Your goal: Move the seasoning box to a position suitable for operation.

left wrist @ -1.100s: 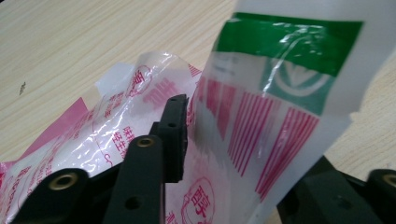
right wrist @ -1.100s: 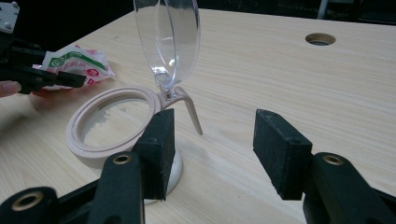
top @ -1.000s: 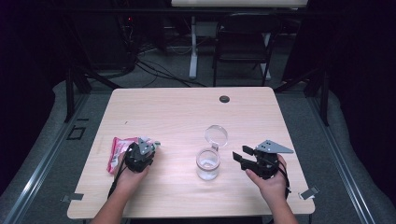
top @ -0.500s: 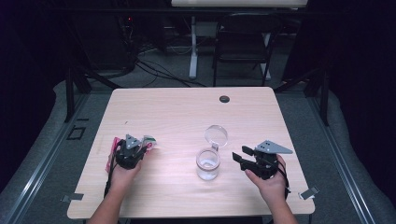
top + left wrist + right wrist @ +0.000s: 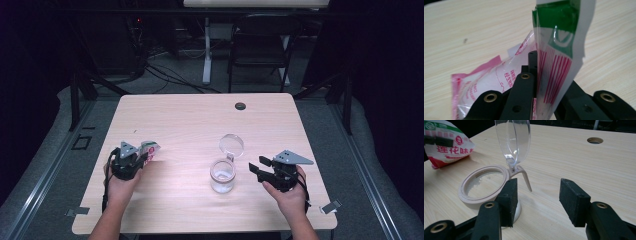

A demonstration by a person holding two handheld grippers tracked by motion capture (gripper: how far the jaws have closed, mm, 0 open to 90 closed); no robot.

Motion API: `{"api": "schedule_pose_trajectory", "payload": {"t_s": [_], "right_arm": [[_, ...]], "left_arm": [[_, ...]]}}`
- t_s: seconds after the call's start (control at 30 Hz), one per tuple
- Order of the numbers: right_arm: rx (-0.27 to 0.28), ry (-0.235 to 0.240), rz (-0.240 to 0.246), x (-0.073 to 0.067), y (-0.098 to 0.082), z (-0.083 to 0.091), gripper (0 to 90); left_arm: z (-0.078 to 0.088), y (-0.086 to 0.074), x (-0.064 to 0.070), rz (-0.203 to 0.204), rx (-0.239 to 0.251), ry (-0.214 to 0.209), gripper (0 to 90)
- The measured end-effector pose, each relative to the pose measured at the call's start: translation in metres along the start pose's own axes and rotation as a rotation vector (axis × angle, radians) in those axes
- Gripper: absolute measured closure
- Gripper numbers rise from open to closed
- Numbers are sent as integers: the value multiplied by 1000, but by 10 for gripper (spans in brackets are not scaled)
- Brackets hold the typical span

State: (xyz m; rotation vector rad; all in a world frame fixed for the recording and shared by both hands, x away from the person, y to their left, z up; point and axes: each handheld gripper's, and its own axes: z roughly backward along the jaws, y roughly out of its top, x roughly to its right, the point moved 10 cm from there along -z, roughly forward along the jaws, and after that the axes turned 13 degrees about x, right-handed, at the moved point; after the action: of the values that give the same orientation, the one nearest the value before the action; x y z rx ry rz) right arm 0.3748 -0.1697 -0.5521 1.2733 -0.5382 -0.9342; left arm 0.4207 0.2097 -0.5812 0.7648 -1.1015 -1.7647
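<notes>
My left gripper [image 5: 134,159] [image 5: 537,62] is shut on the edge of a white packet [image 5: 150,148] [image 5: 556,37] with a green top and red stripes, holding it upright above the table. A second pink-and-white packet [image 5: 481,82] lies flat just beyond the jaws. A small clear jar [image 5: 222,175] [image 5: 484,185] with a beige rim stands mid-table, its clear lid [image 5: 231,145] [image 5: 512,140] flipped up on its hinge. My right gripper [image 5: 256,167] [image 5: 537,192] is open just right of the jar, holding nothing. The held packet [image 5: 446,145] also appears beyond the jar.
The wooden table [image 5: 190,120] has a round cable hole [image 5: 240,106] near its far edge. Beyond it stand a folding chair [image 5: 260,50] and a desk leg on dark floor. Bare tabletop lies between the packet and the jar.
My left gripper has shifted left and turned, and the packet now stands up in its jaws on the jar side. The right gripper and jar have stayed put.
</notes>
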Motion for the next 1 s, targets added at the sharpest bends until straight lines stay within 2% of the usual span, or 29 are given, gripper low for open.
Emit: {"api": "schedule_pose_trajectory", "payload": {"t_s": [0.07,0.3,0.57,0.73,1.0], "right_arm": [[-3,-2,0,1,0,0,488],[-5,9,0,-1,0,-4,488],[-1,12,-8,0,1,-6,488],[-7,11,-7,0,0,-7,488],[-6,8,-13,4,1,-5,488]], "left_arm": [[5,3,-6,3,15,11,900],[21,10,-23,62,55,35,900],[28,21,-38,49,56,49,900],[31,33,-49,9,52,68,900],[35,56,-75,14,53,97,900]]}}
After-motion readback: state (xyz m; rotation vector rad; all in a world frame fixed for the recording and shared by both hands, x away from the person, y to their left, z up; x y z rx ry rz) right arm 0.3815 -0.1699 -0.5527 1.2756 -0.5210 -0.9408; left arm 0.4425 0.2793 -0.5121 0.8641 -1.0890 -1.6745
